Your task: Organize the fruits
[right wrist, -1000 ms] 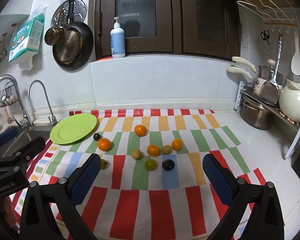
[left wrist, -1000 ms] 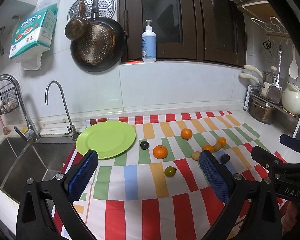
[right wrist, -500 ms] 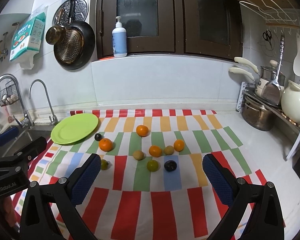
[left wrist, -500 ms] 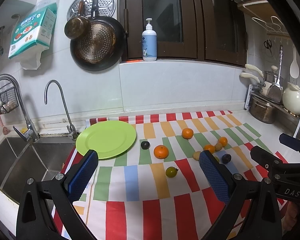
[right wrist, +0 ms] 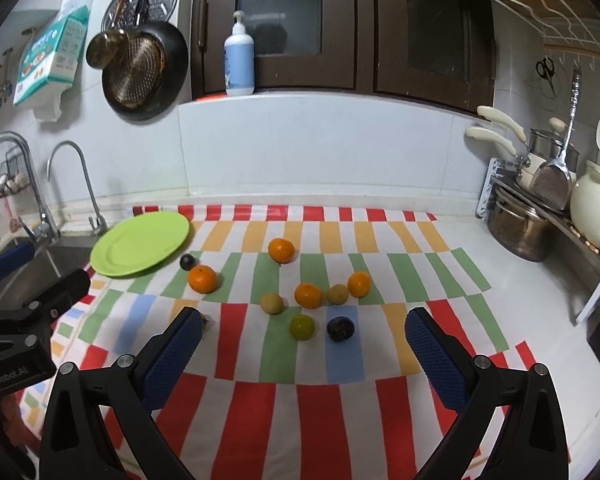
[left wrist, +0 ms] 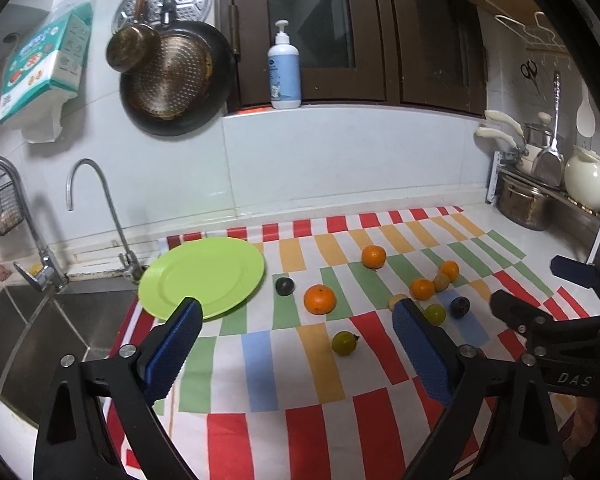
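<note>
Green fruit (left wrist: 344, 343) on striped cloth (left wrist: 260, 364) ahead between spread left gripper (left wrist: 296, 322) fingers, just narrowing, untouched; right gripper (right wrist: 302, 330) released.

A white counter (right wrist: 480, 280) carries a striped cloth (right wrist: 260, 360) (green plate (right wrist: 140, 240) and fruits on it).

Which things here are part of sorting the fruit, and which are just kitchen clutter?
For the job:
- oranges
- dark plums
- green fruits
- tan fruits
- green plate, bare
- left gripper and right gripper, both open, holding nothing

Lying about:
- soap bottle
- pans on the wall
- taps
- pot
- white jug
</note>
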`<state>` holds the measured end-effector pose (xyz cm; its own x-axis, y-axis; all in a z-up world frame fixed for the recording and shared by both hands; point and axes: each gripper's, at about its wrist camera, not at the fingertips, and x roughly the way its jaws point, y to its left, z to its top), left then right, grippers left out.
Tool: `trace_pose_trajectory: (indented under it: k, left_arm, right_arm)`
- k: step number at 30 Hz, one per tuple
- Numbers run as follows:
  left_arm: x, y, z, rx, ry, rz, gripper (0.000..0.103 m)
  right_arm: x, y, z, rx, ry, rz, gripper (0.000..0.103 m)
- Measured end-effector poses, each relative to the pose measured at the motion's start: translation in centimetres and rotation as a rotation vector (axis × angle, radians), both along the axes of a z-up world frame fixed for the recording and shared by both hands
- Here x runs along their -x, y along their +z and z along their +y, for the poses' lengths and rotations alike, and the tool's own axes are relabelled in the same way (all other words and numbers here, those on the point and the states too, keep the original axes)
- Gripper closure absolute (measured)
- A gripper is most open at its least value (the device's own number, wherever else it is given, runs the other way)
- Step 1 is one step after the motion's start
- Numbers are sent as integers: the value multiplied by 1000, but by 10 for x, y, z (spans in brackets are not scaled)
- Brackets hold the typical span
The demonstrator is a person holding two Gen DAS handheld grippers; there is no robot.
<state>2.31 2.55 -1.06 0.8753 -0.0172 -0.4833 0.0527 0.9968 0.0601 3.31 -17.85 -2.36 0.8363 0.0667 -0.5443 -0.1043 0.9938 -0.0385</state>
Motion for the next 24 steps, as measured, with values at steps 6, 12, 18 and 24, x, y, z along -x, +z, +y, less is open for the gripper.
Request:
trace_pose_trajectory:
  k: [6, 12, 18, 24]
  left_arm:
    - [-25, -13, -2, 12, -37, 63, 16]
    - [-51, -31, -9, 8, -71, 151, 22]
    - [-70, -49, -14, 4, -95, 227, 28]
    - [-84, -65, -21, 0, -121, 286, 34]
  right_arm:
    - [-21, -14, 4, 9, 30, 47, 7]
    - [-46, -31, 7, 5, 47, 115, 15]
    - [-68, -51, 6, -17, 63, 201, 23]
    - [-82, -69, 5, -31, 84, 270, 30]
